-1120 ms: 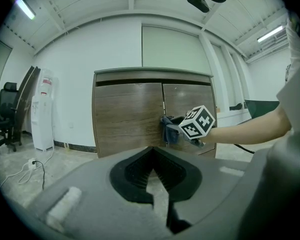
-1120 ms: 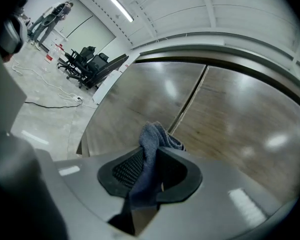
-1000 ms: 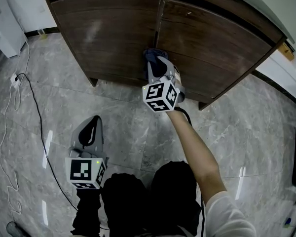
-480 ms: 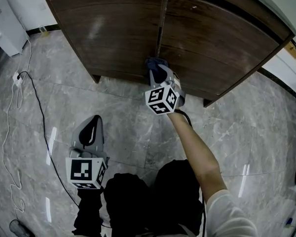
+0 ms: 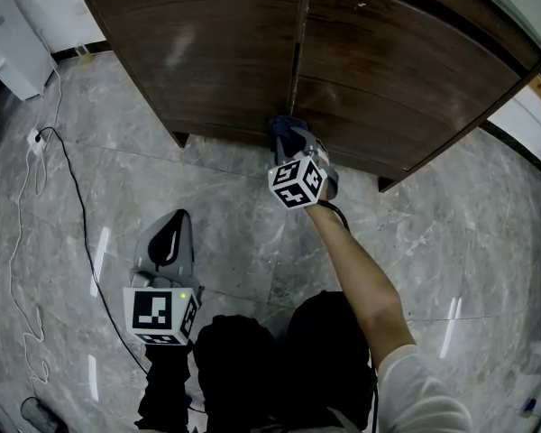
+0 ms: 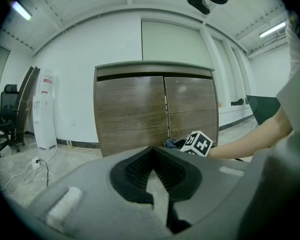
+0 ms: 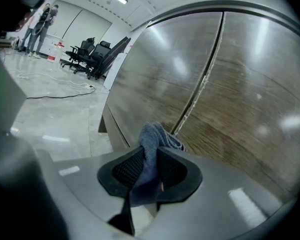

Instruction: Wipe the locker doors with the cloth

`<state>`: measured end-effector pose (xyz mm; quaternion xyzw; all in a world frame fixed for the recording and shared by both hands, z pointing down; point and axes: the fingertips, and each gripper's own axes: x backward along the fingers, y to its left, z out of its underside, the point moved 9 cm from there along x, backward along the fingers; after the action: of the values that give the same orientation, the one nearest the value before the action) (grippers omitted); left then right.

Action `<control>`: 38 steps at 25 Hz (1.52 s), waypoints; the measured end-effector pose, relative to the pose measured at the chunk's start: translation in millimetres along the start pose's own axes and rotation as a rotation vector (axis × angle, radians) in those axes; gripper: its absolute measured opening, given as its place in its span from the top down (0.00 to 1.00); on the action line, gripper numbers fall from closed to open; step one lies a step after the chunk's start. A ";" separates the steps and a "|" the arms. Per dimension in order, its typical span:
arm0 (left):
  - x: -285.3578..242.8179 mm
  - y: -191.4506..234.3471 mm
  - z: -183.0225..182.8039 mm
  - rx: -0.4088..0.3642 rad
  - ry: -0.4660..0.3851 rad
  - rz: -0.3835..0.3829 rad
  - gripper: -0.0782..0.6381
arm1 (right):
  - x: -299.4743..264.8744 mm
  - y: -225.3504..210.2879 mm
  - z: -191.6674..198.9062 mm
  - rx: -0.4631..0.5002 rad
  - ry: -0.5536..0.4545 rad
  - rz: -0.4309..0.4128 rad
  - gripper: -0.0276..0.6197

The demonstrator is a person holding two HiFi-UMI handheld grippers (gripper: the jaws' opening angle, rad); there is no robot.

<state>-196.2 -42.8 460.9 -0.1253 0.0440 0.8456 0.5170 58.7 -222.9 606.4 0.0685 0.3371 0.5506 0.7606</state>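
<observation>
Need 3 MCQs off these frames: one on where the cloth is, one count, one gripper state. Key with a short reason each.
1. Where is the cloth on the locker?
A. High on the left door
B. Low, at the seam between the doors
C. Lying on top of the locker

2. How many doors does the locker front show?
A. One
B. Two
C. Four

3. What state is the left gripper in?
A. Jaws clamped on the cloth
B. Jaws together, nothing between them
C. Jaws wide apart around a handle

Key:
1 B: the head view shows the cloth at the locker's lower edge by the seam, clamped in the right gripper.
2 B: one seam splits the front into two brown doors.
3 B: the left gripper view shows its jaws meeting on nothing.
</observation>
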 end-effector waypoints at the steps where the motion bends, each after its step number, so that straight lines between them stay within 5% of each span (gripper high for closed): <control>1: 0.4 -0.6 0.1 0.000 0.000 0.000 0.89 | 1.2 1.2 -0.3 -0.007 0.002 -0.006 0.82; 10: 2.6 -11.2 -3.5 0.000 -0.016 0.023 0.89 | 49.3 -8.7 -35.3 0.009 -0.097 0.017 0.83; 18: 8.7 -9.9 -16.2 0.002 -0.045 0.021 0.89 | 109.9 -38.0 -128.7 0.094 -0.309 0.109 0.84; 24: 18.3 -5.7 -20.6 -0.003 -0.071 0.010 0.89 | 114.4 -62.0 -165.6 0.158 -0.346 0.166 0.87; 33: 19.2 6.2 -24.1 0.008 -0.084 -0.001 0.89 | 147.2 -112.4 -247.2 0.182 -0.506 0.315 0.86; 38: 19.0 10.2 -23.4 0.014 -0.088 -0.006 0.89 | 144.6 -126.1 -284.1 0.274 -0.529 0.417 0.86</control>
<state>-209.6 -35.9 432.8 -0.0843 0.0267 0.8483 0.5221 15.4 -219.4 266.3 0.3772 0.1781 0.6066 0.6768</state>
